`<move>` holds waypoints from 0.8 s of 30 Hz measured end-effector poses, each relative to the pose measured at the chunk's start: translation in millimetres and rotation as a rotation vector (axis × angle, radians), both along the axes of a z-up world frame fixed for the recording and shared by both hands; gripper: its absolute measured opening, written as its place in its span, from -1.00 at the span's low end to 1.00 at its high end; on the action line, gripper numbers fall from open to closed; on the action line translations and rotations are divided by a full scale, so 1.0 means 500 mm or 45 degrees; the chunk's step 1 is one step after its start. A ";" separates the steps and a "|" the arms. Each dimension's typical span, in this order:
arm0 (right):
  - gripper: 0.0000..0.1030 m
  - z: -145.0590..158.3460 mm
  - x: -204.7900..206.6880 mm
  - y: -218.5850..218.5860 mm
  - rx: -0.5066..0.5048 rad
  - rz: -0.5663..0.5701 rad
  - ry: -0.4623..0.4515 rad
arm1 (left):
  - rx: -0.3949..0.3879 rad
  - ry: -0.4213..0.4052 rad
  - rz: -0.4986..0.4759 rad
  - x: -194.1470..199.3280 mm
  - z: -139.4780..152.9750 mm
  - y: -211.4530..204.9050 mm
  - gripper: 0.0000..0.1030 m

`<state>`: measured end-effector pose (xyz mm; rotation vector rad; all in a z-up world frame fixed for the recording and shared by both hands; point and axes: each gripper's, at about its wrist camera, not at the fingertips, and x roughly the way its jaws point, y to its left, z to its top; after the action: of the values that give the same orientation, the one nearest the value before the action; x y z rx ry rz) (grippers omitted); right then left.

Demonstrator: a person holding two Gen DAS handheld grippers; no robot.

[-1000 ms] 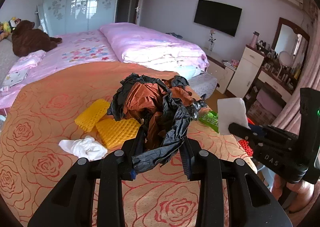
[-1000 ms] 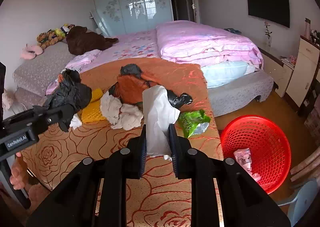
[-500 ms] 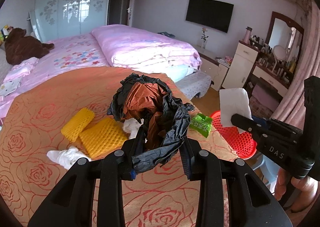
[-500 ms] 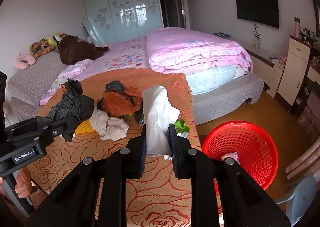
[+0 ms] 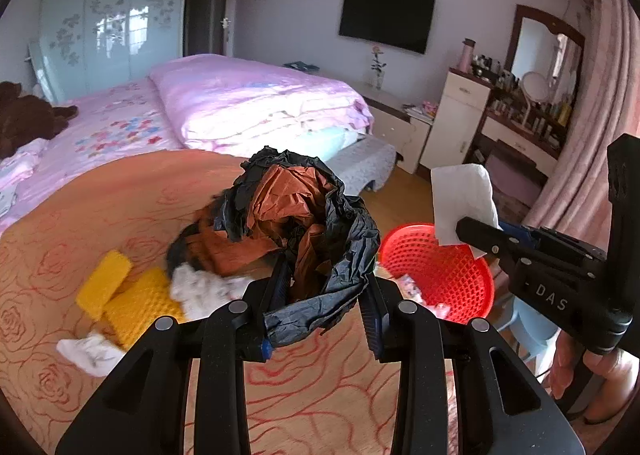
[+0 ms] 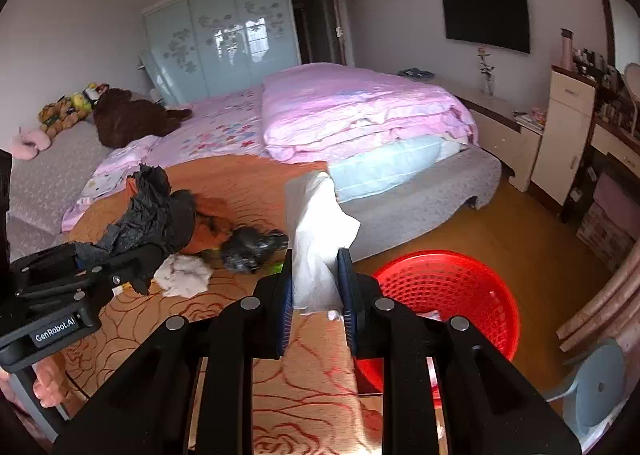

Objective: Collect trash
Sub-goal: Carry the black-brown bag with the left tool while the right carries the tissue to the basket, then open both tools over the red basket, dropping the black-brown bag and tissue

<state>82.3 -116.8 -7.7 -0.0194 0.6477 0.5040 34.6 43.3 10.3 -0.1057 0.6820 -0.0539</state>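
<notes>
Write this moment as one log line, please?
left gripper: shut on black-and-brown plastic bag | right gripper: shut on white tissue | red basket: beside bed, some trash inside | bedspread: litter remains

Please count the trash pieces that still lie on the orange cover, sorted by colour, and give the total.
Yellow foam nets: 2
White paper wads: 2
Orange-and-black bag: 1
Black bag wad: 1
Green wrapper, mostly hidden: 1
Total: 7
</notes>
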 end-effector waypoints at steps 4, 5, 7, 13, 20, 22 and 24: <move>-0.60 0.000 0.010 -0.027 -0.022 -0.046 -0.008 | 0.012 0.014 -0.046 0.025 -0.003 -0.032 -0.38; -0.60 -0.002 0.013 -0.035 -0.029 -0.059 -0.007 | 0.014 0.016 -0.057 0.030 -0.003 -0.041 -0.38; -0.60 -0.006 0.022 -0.049 -0.034 -0.080 0.001 | 0.018 0.019 -0.084 0.044 -0.002 -0.060 -0.38; -0.60 -0.022 0.050 -0.095 -0.037 -0.155 0.026 | 0.035 0.038 -0.166 0.078 -0.009 -0.113 -0.38; -0.60 -0.061 0.078 -0.153 -0.012 -0.245 0.089 | 0.035 0.104 -0.253 0.123 -0.038 -0.173 -0.38; -0.60 -0.076 0.089 -0.168 -0.003 -0.269 0.118 | 0.032 0.134 -0.280 0.137 -0.052 -0.191 -0.38; -0.60 -0.091 0.098 -0.179 0.000 -0.288 0.143 | 0.033 0.166 -0.300 0.146 -0.068 -0.203 -0.38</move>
<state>131.0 -206.6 -53.2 0.0822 0.7500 0.2881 107.8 -58.3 -23.6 -0.0032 0.8231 -0.2662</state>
